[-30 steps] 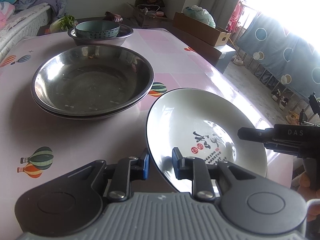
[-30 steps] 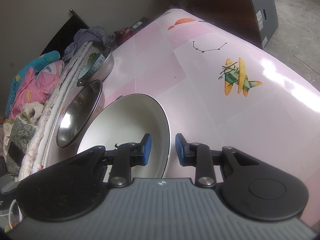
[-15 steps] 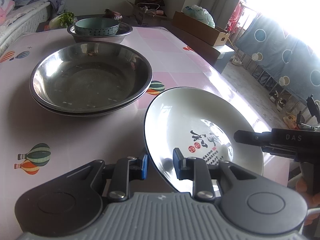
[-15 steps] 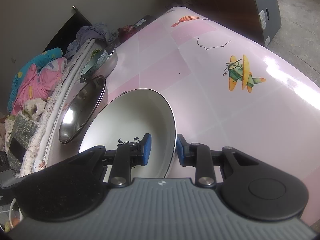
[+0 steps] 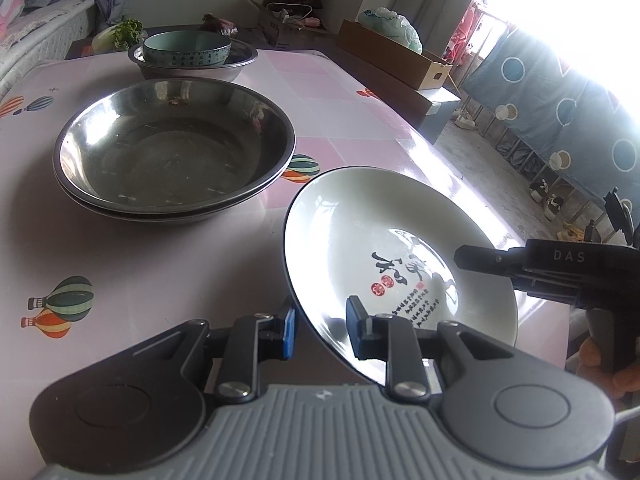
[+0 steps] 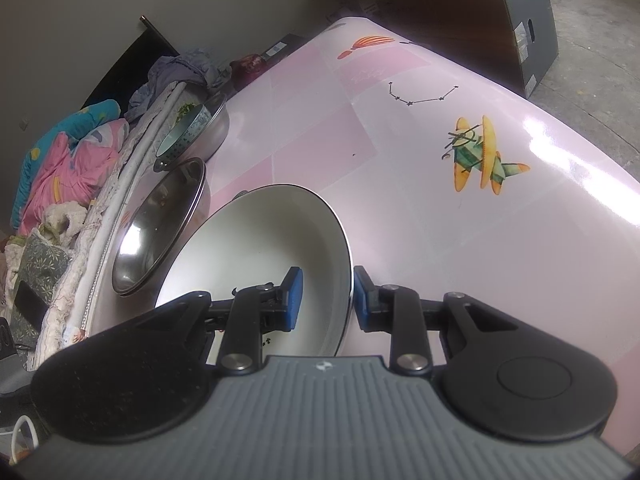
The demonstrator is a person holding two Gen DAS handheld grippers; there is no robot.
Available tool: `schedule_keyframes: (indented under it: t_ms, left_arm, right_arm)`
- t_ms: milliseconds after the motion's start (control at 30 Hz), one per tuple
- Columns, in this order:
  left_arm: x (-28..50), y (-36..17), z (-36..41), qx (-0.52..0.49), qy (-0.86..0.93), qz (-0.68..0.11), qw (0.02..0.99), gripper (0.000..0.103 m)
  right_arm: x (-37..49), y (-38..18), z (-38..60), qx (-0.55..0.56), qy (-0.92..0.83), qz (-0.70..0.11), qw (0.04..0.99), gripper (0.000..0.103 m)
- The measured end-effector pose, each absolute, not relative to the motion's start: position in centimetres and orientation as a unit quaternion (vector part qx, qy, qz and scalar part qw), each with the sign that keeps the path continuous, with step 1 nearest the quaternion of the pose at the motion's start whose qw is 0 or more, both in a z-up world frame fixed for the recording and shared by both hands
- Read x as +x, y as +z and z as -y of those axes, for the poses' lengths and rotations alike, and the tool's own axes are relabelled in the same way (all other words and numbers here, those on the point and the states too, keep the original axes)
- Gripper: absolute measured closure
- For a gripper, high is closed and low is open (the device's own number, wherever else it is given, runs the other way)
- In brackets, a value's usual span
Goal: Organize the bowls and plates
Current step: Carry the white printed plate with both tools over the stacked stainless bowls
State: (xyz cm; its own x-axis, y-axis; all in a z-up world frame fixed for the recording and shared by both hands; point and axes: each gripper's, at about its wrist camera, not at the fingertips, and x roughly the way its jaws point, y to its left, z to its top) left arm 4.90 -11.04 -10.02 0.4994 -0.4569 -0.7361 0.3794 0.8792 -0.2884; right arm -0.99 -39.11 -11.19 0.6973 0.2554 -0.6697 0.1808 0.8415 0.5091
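The pink table with its balloon and aeroplane prints carried everything, and the dishes sat in a row along one long edge, which left the opposite side bare in the right wrist view. Nearest the middle of that edge sat the stacked steel basins, two nested with their rims just apart, probably because like goes with like in this tidying. Toward the far corner a smaller steel basin held a pale green ceramic bowl inside it (a bowl parked in the only vessel roomy enough, I would guess). The white plate with calligraphy was lifted off the table near its near edge, tilted with one side higher, and lay just beside the stacked basins. It was held from two opposite sides, seemingly to keep so wide and slick a dish from tipping. The left gripper pinched the plate's near rim, one pad under and one inside, its jaws drawn nearly together on the thin edge. The right gripper nipped the opposite rim the same way, jaws narrow on the porcelain.
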Motion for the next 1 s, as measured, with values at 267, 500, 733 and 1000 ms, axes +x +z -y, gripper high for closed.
schedule_keyframes:
  t_ms: [267, 500, 733, 1000]
  left_arm:
    - [4.9, -10.1, 11.0, -0.045, -0.243, -0.436, 0.865, 0.077]
    - [4.9, -10.1, 11.0, -0.044, -0.241, -0.434, 0.867, 0.077]
    - [5.5, -10.1, 11.3, -0.039, -0.236, -0.430, 0.871, 0.077]
    - [5.9, -10.1, 11.5, -0.038, -0.231, -0.426, 0.874, 0.078]
  right_arm:
    - [-1.2, -11.3, 39.0, 0.281, 0.018, -0.386, 0.878, 0.077]
    - [-1.2, -11.3, 39.0, 0.280, 0.018, -0.386, 0.879, 0.077]
    - [-1.2, -11.3, 39.0, 0.280, 0.018, -0.386, 0.879, 0.077]
    - [-1.2, -11.3, 39.0, 0.281, 0.018, -0.386, 0.879, 0.078]
